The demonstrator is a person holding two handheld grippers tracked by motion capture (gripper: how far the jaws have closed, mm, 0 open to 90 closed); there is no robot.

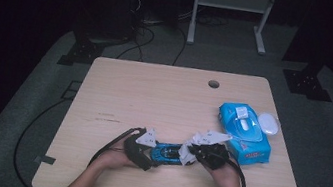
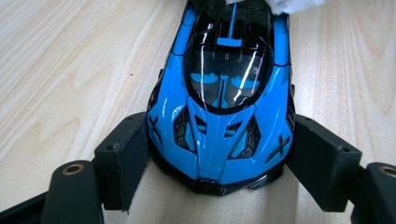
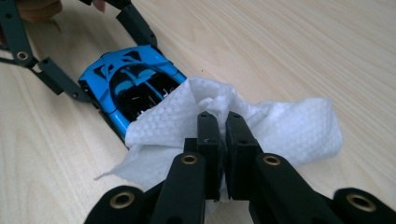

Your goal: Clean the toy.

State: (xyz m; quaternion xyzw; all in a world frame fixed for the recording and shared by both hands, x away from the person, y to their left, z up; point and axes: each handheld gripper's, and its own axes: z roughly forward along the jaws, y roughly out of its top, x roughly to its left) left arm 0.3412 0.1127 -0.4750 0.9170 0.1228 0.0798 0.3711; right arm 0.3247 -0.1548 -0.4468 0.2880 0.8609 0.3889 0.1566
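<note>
The blue toy car (image 1: pixel 168 153) is sitting on the wooden table (image 1: pixel 154 96), near the edge closest to the person, and everything else is placed here relative to it. In the high view the left gripper (image 1: pixel 150 156) is lying at the car's left end and the right gripper (image 1: pixel 189 154) at its right end, so the car is resting between the 2 tools.

In the left gripper view the car (image 2: pixel 223 102) is pointing its nose toward the camera, and the 2 black jaws are standing apart with the nose between them, their pads pressing on the car's 2 flanks just behind the front corners. The left gripper (image 2: pixel 217 158) is thus clamping the car and pinning it to the table (image 2: pixel 70 60).

In the right gripper view the right gripper (image 3: pixel 223 135) is holding its 2 jaws together, pinching a white paper wipe (image 3: pixel 261 126) between the pads. The wipe is draping over the car's (image 3: pixel 126 84) near end, covering part of the dark rear deck. Beyond the car, the left gripper's black arms are flanking its far end.

A blue wipe packet (image 1: pixel 245 134) is lying to the right of the car and slightly farther from the person, with a white lid (image 1: pixel 268 123) just beside it.
</note>
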